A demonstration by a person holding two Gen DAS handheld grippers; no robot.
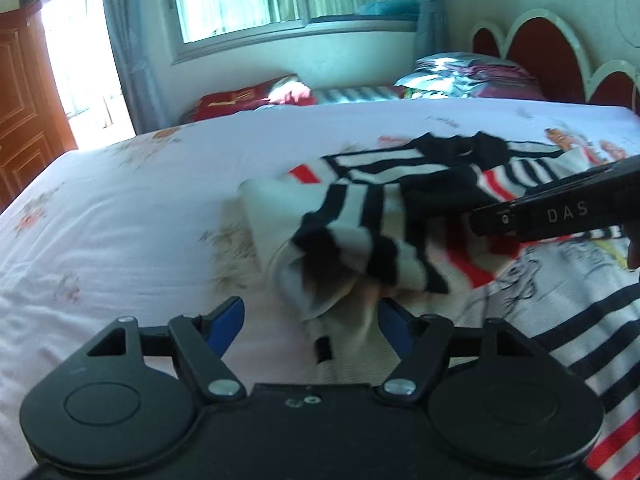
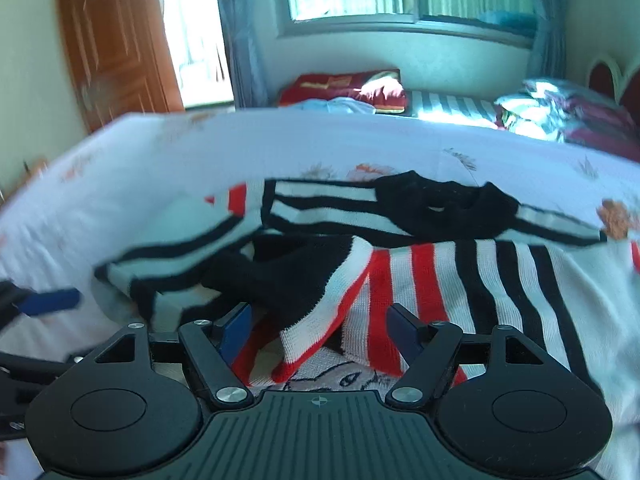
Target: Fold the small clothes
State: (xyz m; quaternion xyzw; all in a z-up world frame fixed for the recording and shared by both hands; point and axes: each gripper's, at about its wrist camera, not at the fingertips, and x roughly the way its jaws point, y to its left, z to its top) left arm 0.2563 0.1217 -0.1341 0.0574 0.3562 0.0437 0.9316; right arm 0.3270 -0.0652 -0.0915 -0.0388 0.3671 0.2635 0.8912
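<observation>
A small knit sweater (image 1: 384, 208) with black, white and red stripes lies on the bed; a sleeve is folded across its body. It also fills the middle of the right wrist view (image 2: 420, 276). My left gripper (image 1: 310, 322) is open, its blue pads either side of the sleeve's cuff (image 1: 320, 280), not closed on it. My right gripper (image 2: 320, 330) is open just above the folded sleeve and the red-striped chest. The right gripper's body (image 1: 560, 212) shows at the right of the left wrist view. One blue left finger (image 2: 52, 300) shows at the left of the right wrist view.
The bed (image 1: 120, 208) has a pale floral sheet. Pillows and folded bedding (image 1: 464, 76) lie by the red headboard (image 1: 536, 48). A red folded blanket (image 2: 344, 84) lies at the far edge under the window. A wooden door (image 2: 112, 48) stands at the left.
</observation>
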